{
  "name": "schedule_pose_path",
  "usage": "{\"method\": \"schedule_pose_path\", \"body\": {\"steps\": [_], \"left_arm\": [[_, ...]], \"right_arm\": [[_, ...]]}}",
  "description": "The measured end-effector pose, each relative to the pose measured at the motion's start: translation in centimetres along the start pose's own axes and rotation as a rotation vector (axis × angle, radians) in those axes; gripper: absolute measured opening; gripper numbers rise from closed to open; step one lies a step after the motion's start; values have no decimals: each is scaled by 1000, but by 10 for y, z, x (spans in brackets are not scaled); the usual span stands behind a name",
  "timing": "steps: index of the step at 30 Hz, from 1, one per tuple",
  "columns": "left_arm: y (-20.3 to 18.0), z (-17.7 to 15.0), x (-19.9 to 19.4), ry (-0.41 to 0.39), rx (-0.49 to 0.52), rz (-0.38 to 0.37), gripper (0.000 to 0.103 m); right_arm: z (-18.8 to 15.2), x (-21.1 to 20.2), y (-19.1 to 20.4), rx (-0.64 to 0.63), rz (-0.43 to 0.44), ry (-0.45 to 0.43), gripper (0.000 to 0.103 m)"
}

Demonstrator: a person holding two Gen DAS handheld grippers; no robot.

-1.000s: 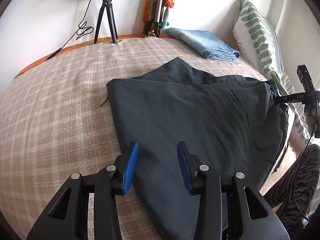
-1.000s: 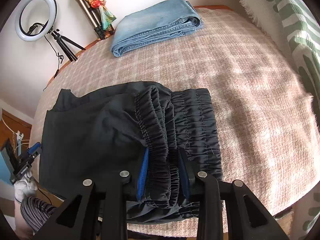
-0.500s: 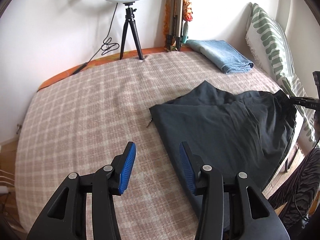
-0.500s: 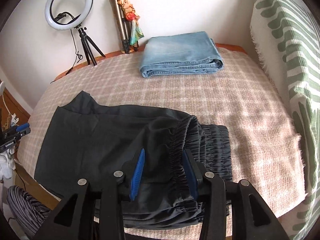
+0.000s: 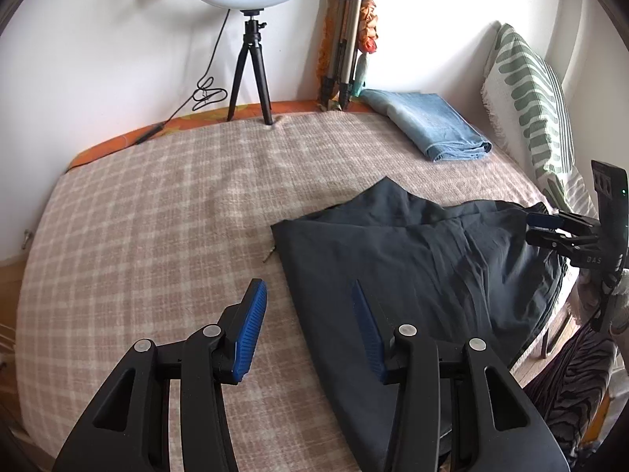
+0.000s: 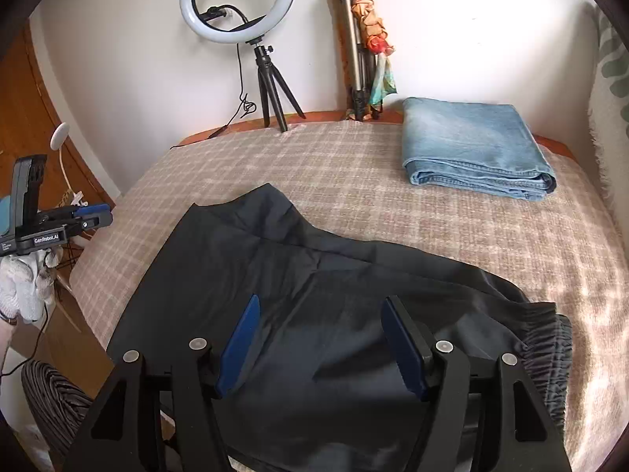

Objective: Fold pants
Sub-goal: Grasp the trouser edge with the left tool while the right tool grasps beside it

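Observation:
The dark grey pants (image 5: 412, 275) lie folded on the plaid bed cover, elastic waistband (image 6: 550, 338) at the right end. My left gripper (image 5: 308, 326) is open and empty, above the pants' left edge. My right gripper (image 6: 320, 338) is open and empty, raised over the middle of the pants (image 6: 314, 295). The right gripper also shows at the right of the left wrist view (image 5: 550, 228), and the left gripper at the left of the right wrist view (image 6: 84, 216).
Folded blue jeans (image 6: 475, 145) lie at the back right of the bed (image 5: 157, 216). A ring light on a tripod (image 5: 251, 39) and a folded tripod (image 5: 346, 47) stand by the wall. A green-patterned pillow (image 5: 534, 102) leans at the right.
My right gripper let go of the waistband, opened wide and pulled up and back. My left gripper lifted and backed away to the left of the pants.

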State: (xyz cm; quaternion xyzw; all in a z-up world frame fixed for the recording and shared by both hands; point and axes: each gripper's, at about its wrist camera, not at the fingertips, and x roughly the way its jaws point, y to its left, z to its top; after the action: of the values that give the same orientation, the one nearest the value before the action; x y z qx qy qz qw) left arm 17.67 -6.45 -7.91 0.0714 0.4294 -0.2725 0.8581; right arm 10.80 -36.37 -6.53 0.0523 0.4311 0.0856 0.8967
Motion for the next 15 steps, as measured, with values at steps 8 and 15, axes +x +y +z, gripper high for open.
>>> {"method": "schedule_pose_path", "body": {"steps": [8, 15], "left_arm": [[-40, -7, 7, 54, 45, -32, 44], [-39, -24, 1, 23, -25, 0, 49]], "right_arm": [[-4, 64, 11, -65, -70, 81, 67], [-20, 86, 17, -156, -143, 142, 67]]}}
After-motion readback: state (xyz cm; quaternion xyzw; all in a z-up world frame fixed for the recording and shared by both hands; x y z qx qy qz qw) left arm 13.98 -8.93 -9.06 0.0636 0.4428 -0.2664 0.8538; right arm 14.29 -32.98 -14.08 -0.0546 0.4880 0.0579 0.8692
